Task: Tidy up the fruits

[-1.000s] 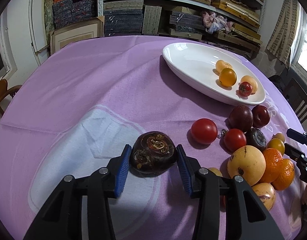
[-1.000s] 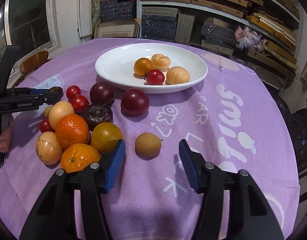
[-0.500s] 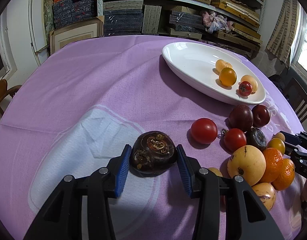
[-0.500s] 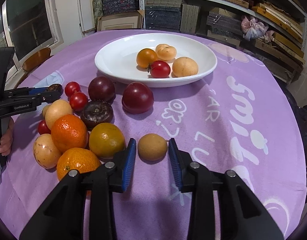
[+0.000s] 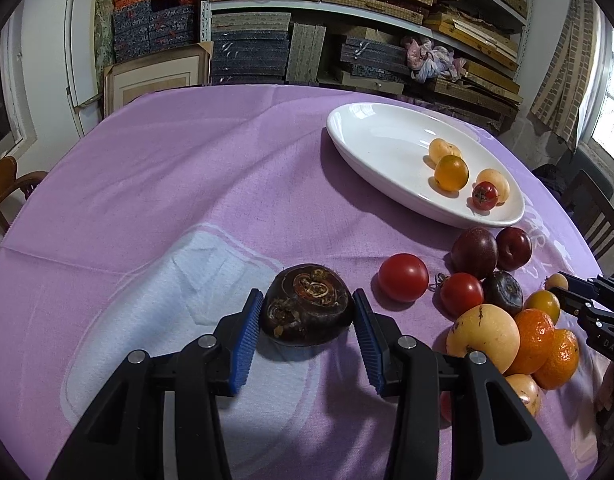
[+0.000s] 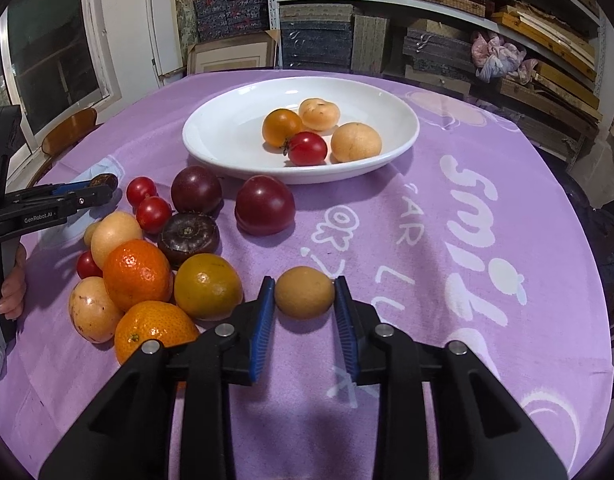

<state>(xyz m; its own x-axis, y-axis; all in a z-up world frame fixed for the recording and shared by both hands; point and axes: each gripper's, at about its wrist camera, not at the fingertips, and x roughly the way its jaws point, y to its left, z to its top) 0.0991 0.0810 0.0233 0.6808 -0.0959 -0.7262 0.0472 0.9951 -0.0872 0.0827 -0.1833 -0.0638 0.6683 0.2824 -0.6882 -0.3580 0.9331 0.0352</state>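
My right gripper (image 6: pixel 304 300) pinches the lil brown fruit (image 6: pixel 304 292) w/ both pads. Left gripper (image 5: pixel 307 320) clamps a dark water chestnut (image 5: pixel 307 309) on the purple cloth (image 5: pixel 187 184)

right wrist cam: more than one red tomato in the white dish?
No. The white dish holds a single red tomato, beside three yellow-orange fruits.

Soft daylight is filling both fisheye views.
A window (image 5: pixel 611 92) is blowing out white, fruits are casting soft shadows on the table (image 6: pixel 447 216), and edges are bending into dark corners.
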